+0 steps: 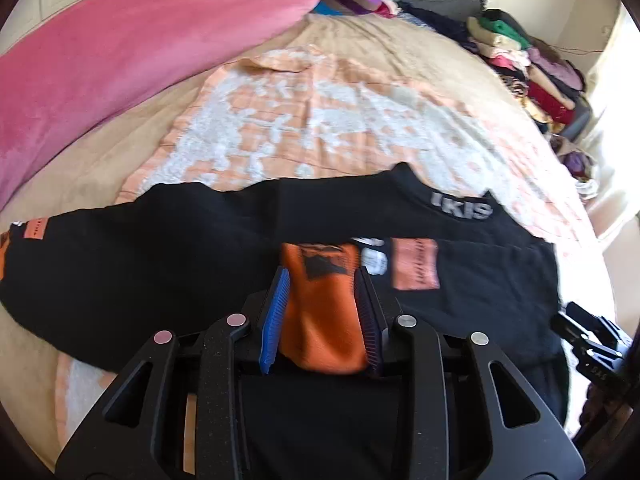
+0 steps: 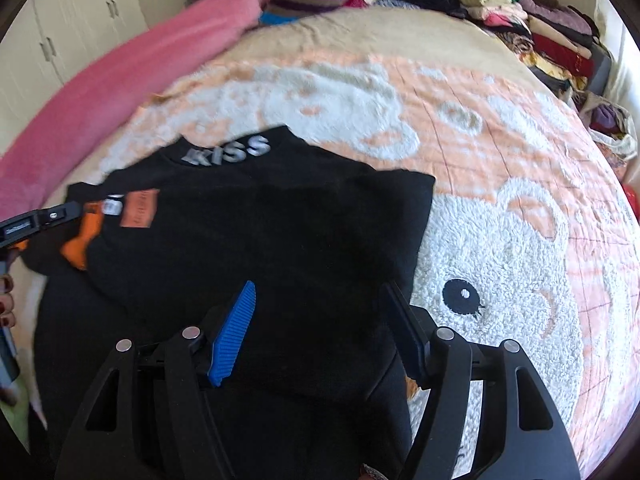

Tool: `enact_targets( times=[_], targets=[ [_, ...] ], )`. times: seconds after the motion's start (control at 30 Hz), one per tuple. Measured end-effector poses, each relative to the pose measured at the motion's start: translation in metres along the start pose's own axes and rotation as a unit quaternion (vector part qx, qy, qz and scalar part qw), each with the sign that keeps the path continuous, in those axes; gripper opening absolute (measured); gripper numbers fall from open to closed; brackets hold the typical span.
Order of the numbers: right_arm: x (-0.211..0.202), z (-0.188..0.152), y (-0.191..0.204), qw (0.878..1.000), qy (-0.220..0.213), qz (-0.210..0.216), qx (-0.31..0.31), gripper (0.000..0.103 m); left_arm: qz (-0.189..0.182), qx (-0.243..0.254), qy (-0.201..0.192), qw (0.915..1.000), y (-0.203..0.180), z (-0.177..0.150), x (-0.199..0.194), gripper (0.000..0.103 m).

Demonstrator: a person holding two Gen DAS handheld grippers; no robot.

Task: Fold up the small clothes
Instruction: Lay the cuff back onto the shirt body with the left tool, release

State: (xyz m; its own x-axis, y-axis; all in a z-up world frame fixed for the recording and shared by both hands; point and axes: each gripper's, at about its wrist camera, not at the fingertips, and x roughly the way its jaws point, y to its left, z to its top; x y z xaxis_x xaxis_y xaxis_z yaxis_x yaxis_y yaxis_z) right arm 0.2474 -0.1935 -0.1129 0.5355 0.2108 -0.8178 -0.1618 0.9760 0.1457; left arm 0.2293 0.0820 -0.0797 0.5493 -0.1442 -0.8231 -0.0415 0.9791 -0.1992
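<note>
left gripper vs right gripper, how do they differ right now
The left gripper is shut on the orange cuff; the right gripper is open and holds nothing. The left sits at the black sweater's sleeve end, the right over its body. Both have ribbed blue pads.

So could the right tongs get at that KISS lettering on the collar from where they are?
Probably yes. The right tongs are open above the black sweatshirt, and nothing lies between them and the KISS lettering farther up. The left tongs, shut on the orange cuff, sit off to the side.
</note>
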Motion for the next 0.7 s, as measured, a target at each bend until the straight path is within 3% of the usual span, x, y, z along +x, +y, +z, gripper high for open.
enact_targets(
  times=[0.17, 0.37, 0.57, 0.67, 0.7],
  targets=[
    [0.004, -0.010, 0.008, 1.000, 0.014, 0.011, -0.007, 0.064, 0.002, 0.051, 0.039, 0.9980, -0.030, -0.020, 0.016, 0.026],
    [0.023, -0.021, 0.000, 0.998, 0.058, -0.003, 0.021, 0.064, 0.020, 0.054, 0.056, 0.9968, -0.027, -0.024, 0.034, 0.026],
    [0.015, -0.021, 0.000, 0.999, 0.042, 0.011, 0.031, 0.064, 0.013, 0.046, 0.057, 0.9972, -0.023, -0.022, 0.030, 0.029],
    [-0.001, -0.018, -0.005, 0.999, 0.016, 0.021, 0.044, 0.078, 0.004, 0.036, 0.050, 0.9981, -0.022, -0.018, 0.021, 0.038],
    [-0.007, -0.017, -0.007, 0.999, 0.005, 0.026, 0.047, 0.078, 0.003, 0.034, 0.046, 0.9984, -0.022, -0.016, 0.017, 0.041]
  ],
)
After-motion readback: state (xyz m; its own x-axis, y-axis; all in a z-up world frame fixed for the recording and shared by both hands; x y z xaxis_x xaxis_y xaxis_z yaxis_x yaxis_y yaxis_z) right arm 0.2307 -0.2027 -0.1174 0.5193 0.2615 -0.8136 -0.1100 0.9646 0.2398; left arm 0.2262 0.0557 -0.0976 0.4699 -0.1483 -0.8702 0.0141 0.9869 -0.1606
